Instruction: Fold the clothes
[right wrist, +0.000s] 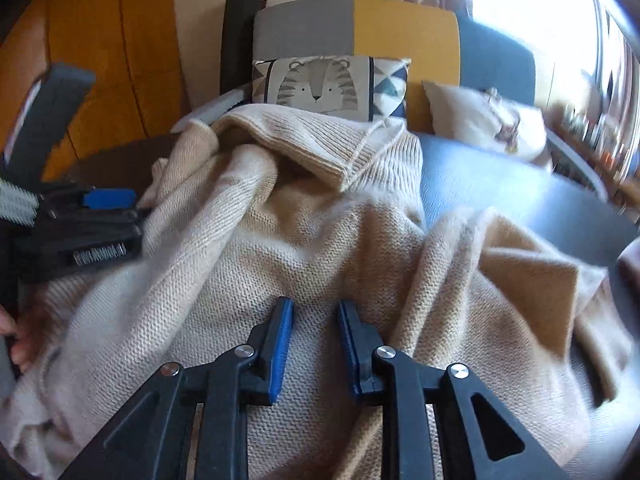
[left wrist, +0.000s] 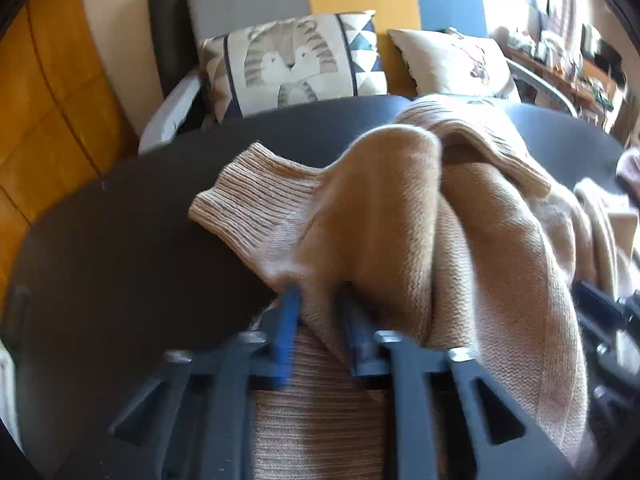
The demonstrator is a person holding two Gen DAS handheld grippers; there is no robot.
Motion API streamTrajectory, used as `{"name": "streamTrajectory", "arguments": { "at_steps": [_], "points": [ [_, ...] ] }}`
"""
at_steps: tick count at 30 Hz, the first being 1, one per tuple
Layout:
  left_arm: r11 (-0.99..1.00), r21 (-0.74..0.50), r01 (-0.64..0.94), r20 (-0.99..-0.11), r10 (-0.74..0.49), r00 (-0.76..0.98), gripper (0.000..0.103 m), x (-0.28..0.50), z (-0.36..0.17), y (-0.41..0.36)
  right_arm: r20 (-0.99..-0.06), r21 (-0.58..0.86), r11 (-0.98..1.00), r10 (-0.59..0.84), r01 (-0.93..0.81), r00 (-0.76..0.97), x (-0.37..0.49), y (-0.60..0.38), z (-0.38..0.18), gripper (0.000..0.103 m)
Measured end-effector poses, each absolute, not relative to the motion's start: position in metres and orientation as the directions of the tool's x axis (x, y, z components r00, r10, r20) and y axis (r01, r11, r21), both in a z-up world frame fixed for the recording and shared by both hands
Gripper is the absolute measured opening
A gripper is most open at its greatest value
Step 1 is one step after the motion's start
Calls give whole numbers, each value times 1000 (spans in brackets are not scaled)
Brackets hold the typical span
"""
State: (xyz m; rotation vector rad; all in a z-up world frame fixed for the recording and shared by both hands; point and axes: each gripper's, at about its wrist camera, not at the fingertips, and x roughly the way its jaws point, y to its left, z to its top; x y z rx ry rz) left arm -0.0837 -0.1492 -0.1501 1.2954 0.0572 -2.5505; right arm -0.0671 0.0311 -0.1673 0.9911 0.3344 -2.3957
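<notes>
With your left gripper clamped on a fold of the sweater heaped on the tabletop, and your right gripper parted and empty above its middle, lift gently so the knit spreads flat.
</notes>
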Motion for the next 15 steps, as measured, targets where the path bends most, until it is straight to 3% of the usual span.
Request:
{"name": "streamTrajectory", "arguments": {
  "at_steps": [1, 5, 8, 11, 13, 15],
  "points": [
    [-961, 82, 265, -796, -224, -563, 12, -82, -149, -151, -708, -56, -834, -354, 548, -611, -65, 28, -167, 23],
    [-957, 42, 286, -781, -210, -589, 9, -74, -141, -163, -700, -93, -835, -332, 542, -632, -65, 24, -166, 24],
    [-955, -96, 282, -782, -103, -614, 12, -70, -135, -180, -700, -70, -836, -347, 544, -624, -67, 27, -166, 24],
    [-937, -221, 271, -774, -1, -633, 32, -66, -127, -187, -700, -58, -836, -355, 545, -619, -70, 28, -167, 24],
    [-926, -285, 248, -744, 50, -666, 62, -63, -120, -188, -699, -59, -836, -355, 545, -621, -70, 24, -167, 24],
    [-936, -269, 226, -738, 49, -674, 65, -67, -116, -180, -698, -68, -836, -350, 544, -625, -69, 23, -168, 24]
  ]
}}
